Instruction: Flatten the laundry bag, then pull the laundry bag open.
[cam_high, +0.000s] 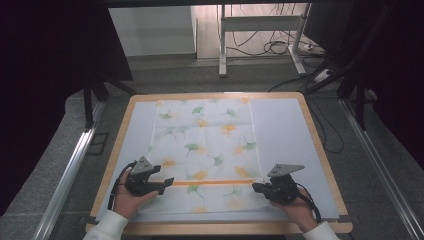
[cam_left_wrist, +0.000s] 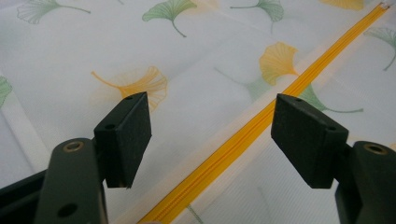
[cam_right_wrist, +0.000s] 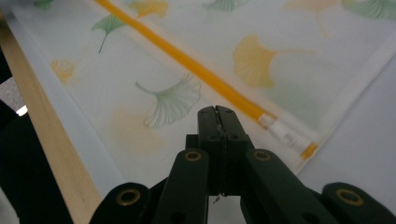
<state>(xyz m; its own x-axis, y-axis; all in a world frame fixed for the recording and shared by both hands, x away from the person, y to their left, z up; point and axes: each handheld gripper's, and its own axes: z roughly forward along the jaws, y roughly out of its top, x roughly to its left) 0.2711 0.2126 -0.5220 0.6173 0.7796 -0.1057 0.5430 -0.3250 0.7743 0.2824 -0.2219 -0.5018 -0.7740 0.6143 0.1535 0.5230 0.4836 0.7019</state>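
A white cloth bag (cam_high: 205, 135) printed with green and orange ginkgo leaves lies flat on the table mat. An orange zipper (cam_high: 210, 182) runs across its near end. My left gripper (cam_high: 165, 185) sits at the zipper's left end. In the left gripper view my left gripper (cam_left_wrist: 212, 135) is open, its pads (cam_left_wrist: 128, 135) spread either side of the zipper (cam_left_wrist: 243, 135) just above the cloth. My right gripper (cam_high: 256, 188) is at the zipper's right end. In the right gripper view my right gripper (cam_right_wrist: 216, 113) is shut, its tip just short of the white zipper end piece (cam_right_wrist: 286, 134).
The pale grey mat (cam_high: 285, 130) covers a wooden-edged table (cam_high: 220, 228). That wooden edge (cam_right_wrist: 46, 140) passes close to my right gripper. Metal rails (cam_high: 70, 170) flank the table, and cables (cam_high: 280, 47) lie on the floor beyond.
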